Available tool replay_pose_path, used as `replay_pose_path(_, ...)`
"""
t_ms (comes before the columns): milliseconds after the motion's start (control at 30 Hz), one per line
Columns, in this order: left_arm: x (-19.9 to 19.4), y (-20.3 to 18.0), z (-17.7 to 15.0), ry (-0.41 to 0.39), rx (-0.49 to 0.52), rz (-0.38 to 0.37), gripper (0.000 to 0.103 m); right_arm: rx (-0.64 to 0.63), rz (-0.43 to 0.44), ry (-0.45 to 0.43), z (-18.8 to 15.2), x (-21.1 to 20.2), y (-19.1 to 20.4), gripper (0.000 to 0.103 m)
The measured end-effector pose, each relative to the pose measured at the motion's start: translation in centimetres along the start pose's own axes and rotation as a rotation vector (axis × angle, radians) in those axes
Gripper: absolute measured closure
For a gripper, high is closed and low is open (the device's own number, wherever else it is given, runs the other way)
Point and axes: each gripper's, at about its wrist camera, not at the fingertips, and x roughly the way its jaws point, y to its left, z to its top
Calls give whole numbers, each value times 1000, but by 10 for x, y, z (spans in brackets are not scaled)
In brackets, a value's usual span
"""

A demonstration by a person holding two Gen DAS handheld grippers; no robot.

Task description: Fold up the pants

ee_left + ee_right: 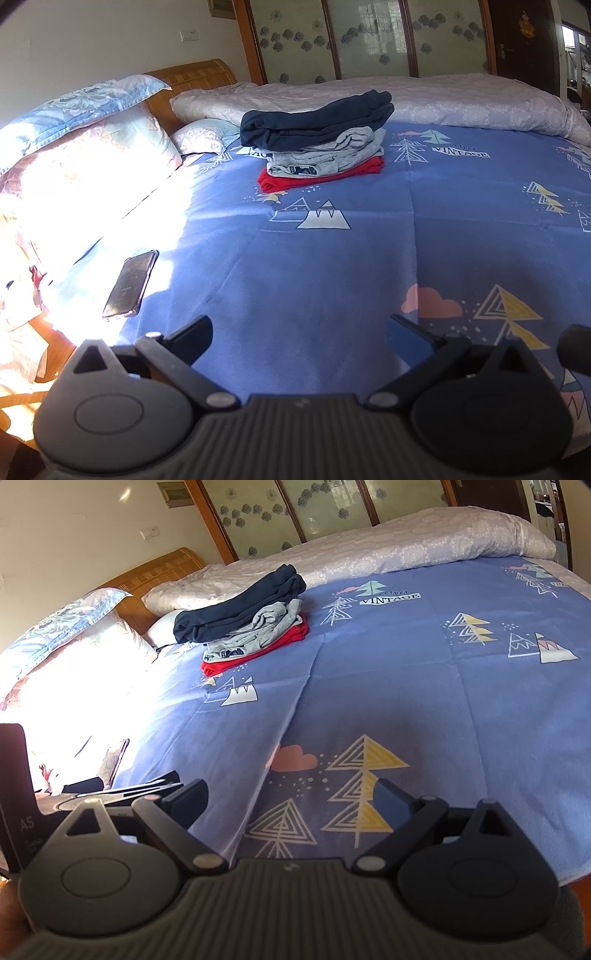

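A stack of folded clothes lies on the blue patterned bedsheet far from both grippers: dark navy pants on top, a grey garment in the middle, a red one at the bottom. The same stack shows in the right wrist view, with the navy pants on top. My left gripper is open and empty above the sheet near the bed's front. My right gripper is open and empty too, over the sheet.
A phone lies on the sunlit left part of the sheet. Pillows lean on the wooden headboard. A rolled pale quilt runs along the far side. A dark box stands at the right view's left edge.
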Motion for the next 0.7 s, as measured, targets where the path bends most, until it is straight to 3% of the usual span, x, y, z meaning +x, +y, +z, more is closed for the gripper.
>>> replay_pose_path(700, 3, 1, -1, -5, 14, 19, 0, 7, 5, 4, -1, 2, -2, 6)
